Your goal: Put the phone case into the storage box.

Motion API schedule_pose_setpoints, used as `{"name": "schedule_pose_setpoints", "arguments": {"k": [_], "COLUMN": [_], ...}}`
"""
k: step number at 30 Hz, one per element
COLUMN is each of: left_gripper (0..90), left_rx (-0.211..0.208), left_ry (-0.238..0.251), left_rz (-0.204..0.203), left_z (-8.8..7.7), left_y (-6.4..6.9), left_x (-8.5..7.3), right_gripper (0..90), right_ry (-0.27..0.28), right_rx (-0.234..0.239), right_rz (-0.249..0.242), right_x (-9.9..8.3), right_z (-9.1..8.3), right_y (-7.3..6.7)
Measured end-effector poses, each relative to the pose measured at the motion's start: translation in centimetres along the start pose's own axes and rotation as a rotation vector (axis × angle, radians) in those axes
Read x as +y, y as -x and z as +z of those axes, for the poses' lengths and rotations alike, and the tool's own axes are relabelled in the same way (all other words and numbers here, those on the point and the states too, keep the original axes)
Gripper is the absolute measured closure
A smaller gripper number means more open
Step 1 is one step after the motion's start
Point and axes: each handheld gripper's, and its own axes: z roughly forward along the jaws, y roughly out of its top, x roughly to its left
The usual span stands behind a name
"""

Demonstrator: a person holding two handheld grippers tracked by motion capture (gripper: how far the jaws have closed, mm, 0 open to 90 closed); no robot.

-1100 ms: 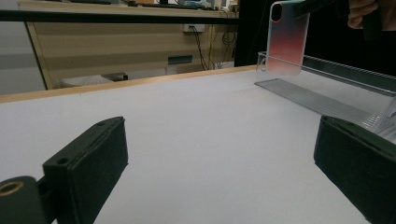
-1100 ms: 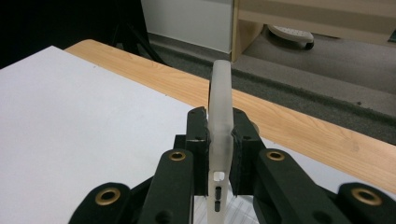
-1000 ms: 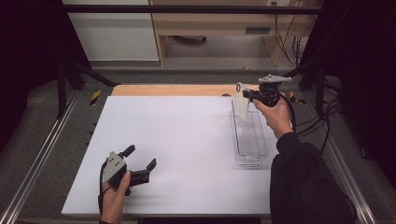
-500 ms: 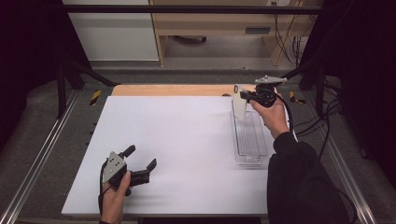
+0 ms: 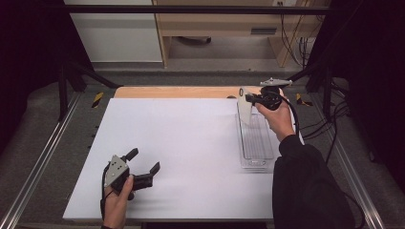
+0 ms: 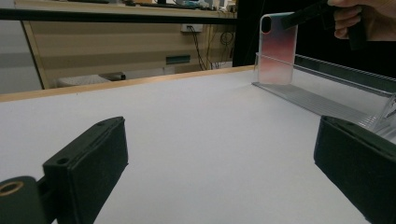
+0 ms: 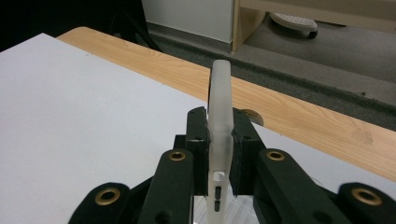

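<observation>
The right gripper was held above the far end of a clear plastic tray that lay on the right side of the white desk. Its fingers were closed on a translucent phone case, clamping it by its upper edge. In the right gripper view the case stood edge-on between the two black pads, both pressing against it, with its side-button cutouts visible just below the grip. In the left gripper view the case hung upright, camera cutout at the upper corner, with its lower edge at or just above the far end of the tray; whether it touched the tray could not be determined. The person's right hand held the gripper, with a dark sleeve reaching from the near edge. The left gripper was at the near left of the desk, low over the surface and well apart from the tray, held by the left hand. Its fingers stood wide open with nothing between them, pointing across the desk towards the tray. A wooden strip ran along the far edge of the desk.
</observation>
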Motion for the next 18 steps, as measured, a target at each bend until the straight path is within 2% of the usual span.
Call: {"name": "schedule_pose_setpoints", "arguments": {"k": [18], "left_gripper": [2.3], "left_rx": [0.005], "left_ry": [0.007], "left_rz": [-0.001], "left_z": [-0.06], "left_y": [-0.05], "left_x": [0.07], "right_gripper": [80.9], "right_ry": [0.007], "right_rx": [-0.002], "right_rz": [0.011], "right_x": [-0.36], "right_z": [-0.07], "right_y": [0.32]}}
